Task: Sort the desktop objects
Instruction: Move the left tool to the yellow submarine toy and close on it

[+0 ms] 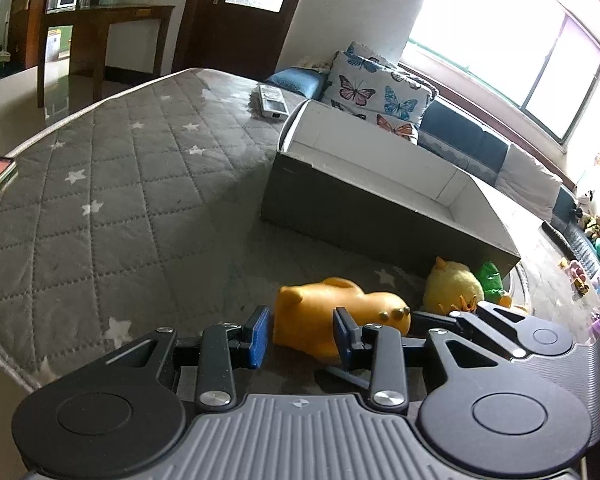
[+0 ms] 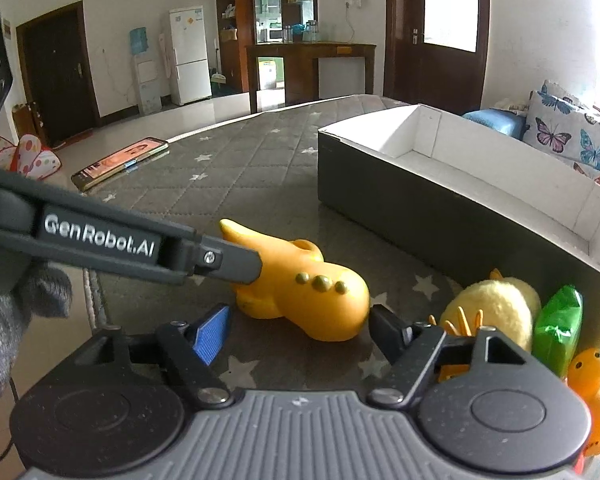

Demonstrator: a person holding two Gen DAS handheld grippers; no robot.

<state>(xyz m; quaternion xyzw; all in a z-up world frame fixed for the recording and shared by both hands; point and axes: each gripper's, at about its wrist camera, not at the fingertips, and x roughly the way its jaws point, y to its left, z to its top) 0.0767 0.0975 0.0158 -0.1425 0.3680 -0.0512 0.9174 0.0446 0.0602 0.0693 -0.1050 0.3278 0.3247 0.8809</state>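
Observation:
An orange rubber animal toy point(image 1: 320, 312) point(image 2: 312, 300) lies on its side on the grey star-quilted cover point(image 1: 140, 200). My left gripper point(image 1: 302, 334) point(image 2: 256, 270) reaches its tail end with blue pads either side; a small gap shows at the left pad, so it stands open. My right gripper point(image 2: 298, 332) is open around the toy's rounded head end, its right finger close to the head and its left pad apart from it. A yellow plush chick point(image 2: 496, 308) point(image 1: 454, 286), a green packet point(image 2: 558, 328) and a small orange duck point(image 2: 592, 376) crowd the box's near corner.
A long grey box with a white inside point(image 2: 440, 208) point(image 1: 380, 216) stands open behind the toys. A phone point(image 2: 120, 162) lies near the cover's left edge and a remote point(image 1: 272, 102) at the far side. Butterfly pillows point(image 1: 380, 88) sit beyond. A gloved hand point(image 2: 4, 320) holds the left gripper.

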